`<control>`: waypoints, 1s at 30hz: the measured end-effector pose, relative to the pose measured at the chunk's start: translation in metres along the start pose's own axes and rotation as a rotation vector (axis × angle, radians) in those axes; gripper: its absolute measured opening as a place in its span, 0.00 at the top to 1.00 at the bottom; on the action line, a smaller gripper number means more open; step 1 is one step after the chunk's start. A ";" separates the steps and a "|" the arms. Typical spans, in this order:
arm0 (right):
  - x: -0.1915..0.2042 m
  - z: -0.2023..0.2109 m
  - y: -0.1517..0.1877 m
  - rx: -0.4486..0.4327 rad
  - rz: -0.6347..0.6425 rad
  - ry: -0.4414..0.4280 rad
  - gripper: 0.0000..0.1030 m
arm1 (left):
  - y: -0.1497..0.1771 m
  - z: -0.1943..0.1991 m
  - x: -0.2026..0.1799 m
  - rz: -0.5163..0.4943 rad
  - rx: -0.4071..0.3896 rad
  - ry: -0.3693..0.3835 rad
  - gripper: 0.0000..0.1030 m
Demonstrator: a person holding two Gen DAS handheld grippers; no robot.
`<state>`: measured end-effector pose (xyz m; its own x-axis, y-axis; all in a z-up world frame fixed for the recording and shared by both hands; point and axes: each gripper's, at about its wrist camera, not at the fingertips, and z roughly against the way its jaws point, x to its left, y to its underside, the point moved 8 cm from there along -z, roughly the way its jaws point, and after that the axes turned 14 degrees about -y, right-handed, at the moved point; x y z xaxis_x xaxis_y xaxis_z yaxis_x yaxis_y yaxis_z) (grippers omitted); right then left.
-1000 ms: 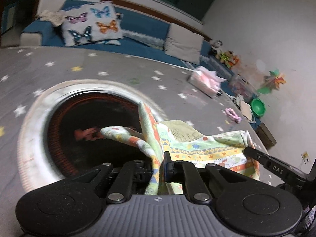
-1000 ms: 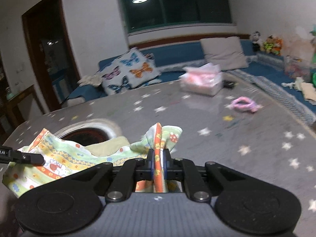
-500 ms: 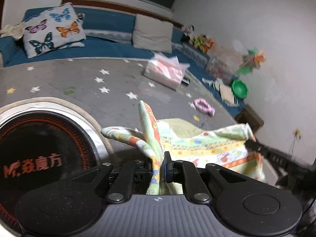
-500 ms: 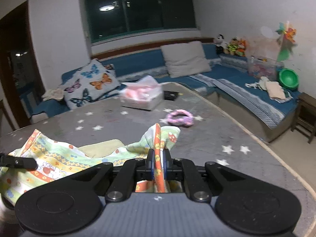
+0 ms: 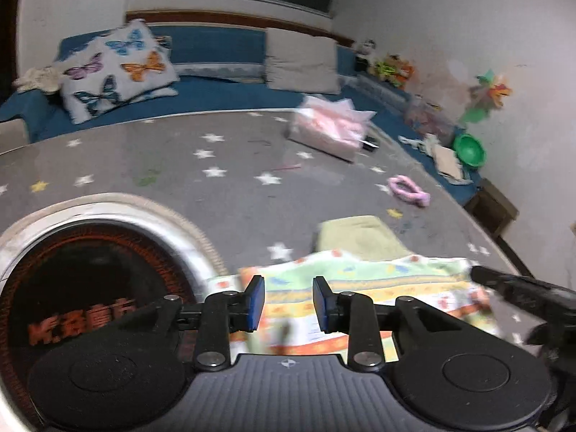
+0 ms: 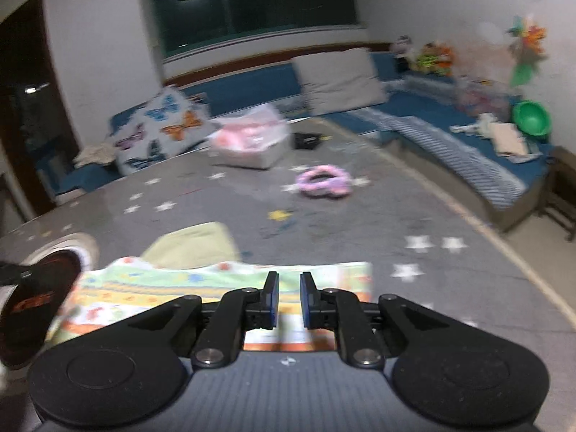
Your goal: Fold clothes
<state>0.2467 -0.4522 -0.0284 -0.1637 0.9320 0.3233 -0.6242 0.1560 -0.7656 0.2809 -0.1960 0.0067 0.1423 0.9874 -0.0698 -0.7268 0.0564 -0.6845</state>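
Garment (image 5: 363,280), pastel-printed with orange bands, lies flat; left tool (image 5: 287,302) and right tool (image 6: 289,299) just parted, empty.

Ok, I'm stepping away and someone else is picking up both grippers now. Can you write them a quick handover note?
Left gripper: jaws have just been opening, nothing pinched; the patterned cloth lies on the table below them.
Right gripper: jaws have just been opening, slightly apart, nothing between them.
Patterned cloth lies flat on the star-print table, its far edge overlapping a plain yellow-green cloth, beside the round burner.
Done: one fold laid down and released.
Left: any further folds, then the yellow-green cloth if it needs one.
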 end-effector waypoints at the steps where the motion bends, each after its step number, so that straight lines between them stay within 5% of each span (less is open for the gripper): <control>1: 0.003 -0.005 0.000 0.007 0.002 -0.010 0.86 | 0.000 -0.003 -0.007 -0.012 0.006 0.011 0.70; 14: 0.002 -0.045 0.005 0.057 -0.006 -0.031 0.85 | 0.004 -0.065 -0.044 -0.052 0.083 0.038 0.78; 17: 0.005 -0.039 0.006 0.056 0.002 -0.034 0.73 | 0.005 -0.060 -0.040 -0.041 0.077 0.044 0.78; 30: 0.060 0.017 0.045 0.061 0.086 -0.092 0.56 | 0.050 0.000 -0.045 -0.133 0.034 0.046 0.76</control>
<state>0.1960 -0.3947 -0.0338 -0.2859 0.9068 0.3099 -0.6495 0.0544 -0.7584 0.2380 -0.2377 -0.0238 0.2685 0.9632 -0.0138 -0.7218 0.1917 -0.6650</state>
